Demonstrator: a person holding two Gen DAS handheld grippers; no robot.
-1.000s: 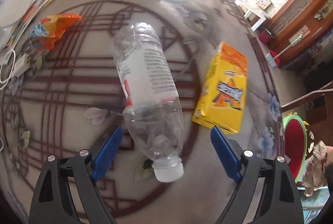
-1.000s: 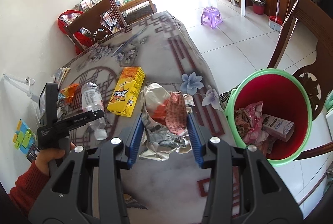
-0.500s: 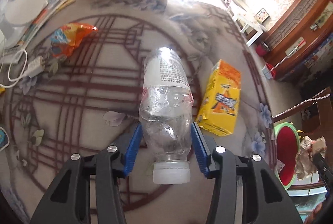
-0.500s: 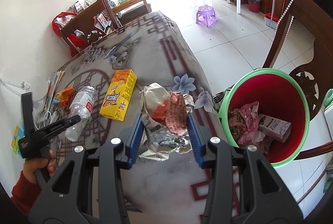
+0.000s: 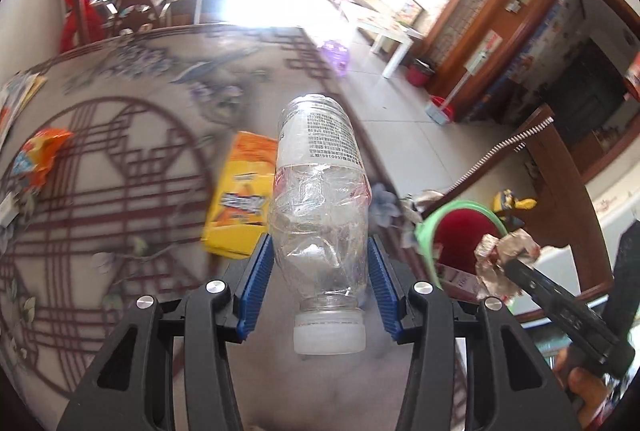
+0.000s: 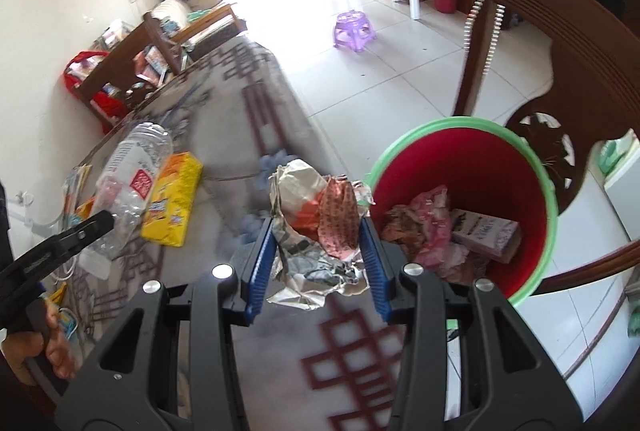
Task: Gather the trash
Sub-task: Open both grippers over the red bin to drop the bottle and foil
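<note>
Now the left gripper (image 5: 320,275), open around the plastic bottle (image 5: 320,199) 1 second ago, clamps it clear of the table (image 5: 120,159). The right gripper (image 6: 320,251) stays shut on crumpled paper (image 6: 316,223) beside the red bin (image 6: 468,167). Both loads appear ready for dumping.

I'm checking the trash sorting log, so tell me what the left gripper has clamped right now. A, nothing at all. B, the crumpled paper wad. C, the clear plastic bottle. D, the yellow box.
C: the left gripper has its blue pads pressed on both sides of the clear plastic bottle, cap toward the camera, while the yellow box lies on the table behind.
</note>
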